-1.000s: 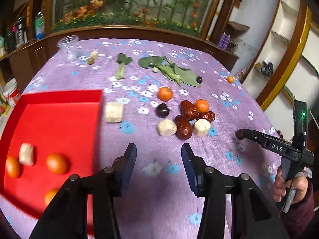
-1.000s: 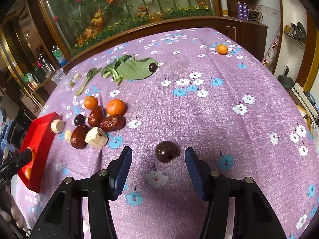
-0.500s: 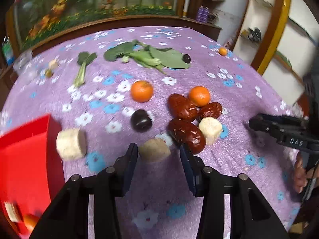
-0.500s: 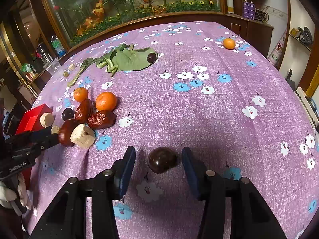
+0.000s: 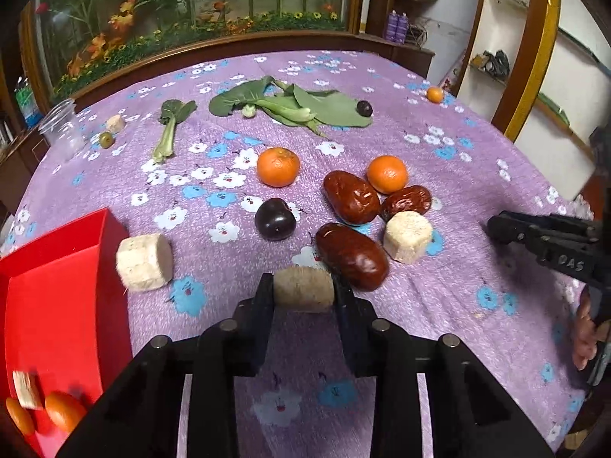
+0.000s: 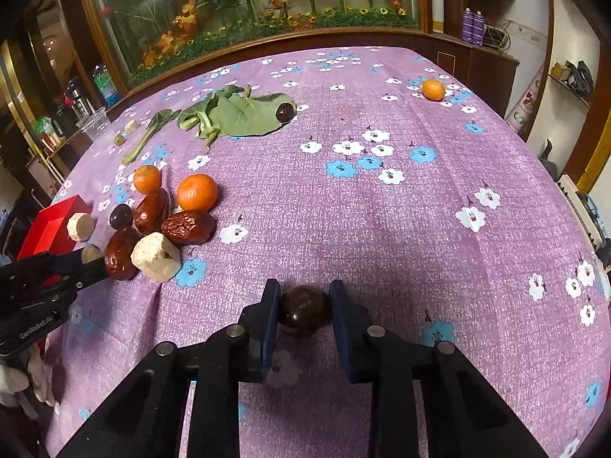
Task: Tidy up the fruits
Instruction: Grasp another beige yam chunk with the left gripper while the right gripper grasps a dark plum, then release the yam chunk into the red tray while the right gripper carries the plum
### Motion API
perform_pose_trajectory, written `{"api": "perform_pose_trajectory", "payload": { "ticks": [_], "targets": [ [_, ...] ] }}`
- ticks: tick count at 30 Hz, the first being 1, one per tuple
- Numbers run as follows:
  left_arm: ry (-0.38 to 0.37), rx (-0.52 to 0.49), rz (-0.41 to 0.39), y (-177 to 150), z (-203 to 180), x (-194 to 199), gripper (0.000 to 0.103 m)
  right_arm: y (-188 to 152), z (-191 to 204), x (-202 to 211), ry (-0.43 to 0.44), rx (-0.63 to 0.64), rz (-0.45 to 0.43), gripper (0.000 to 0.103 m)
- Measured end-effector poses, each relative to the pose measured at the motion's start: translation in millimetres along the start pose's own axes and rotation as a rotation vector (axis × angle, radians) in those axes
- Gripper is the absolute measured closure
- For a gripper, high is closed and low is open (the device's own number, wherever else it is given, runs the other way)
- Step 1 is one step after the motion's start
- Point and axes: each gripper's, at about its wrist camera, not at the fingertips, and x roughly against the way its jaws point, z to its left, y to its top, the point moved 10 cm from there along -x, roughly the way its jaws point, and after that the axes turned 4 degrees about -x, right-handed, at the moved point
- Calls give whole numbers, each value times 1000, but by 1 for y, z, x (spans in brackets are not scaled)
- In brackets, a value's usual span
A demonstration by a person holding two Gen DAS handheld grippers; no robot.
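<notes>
A pale, rough cylinder chunk lies on its side on the purple flowered counter, touching a glossy red date. A dark round plum sits apart, nearer the counter's front edge.

Five oranges, three dates, three plums.
</notes>
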Motion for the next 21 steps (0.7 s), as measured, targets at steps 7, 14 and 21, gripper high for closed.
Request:
{"api": "perform_pose_trajectory", "payload": {
  "ticks": [7,14,21],
  "targets": [
    [-9,44,-49,-9,-2,31,74,-11,0,8,-5,11,-9,70],
    [-8,116,-84,-21,10,53,74,-14,9,12,-19,27,-7,77],
    [37,296,-158,-37,70,100,73,-9,64,44,71,102,-43,77]
  ]
}}
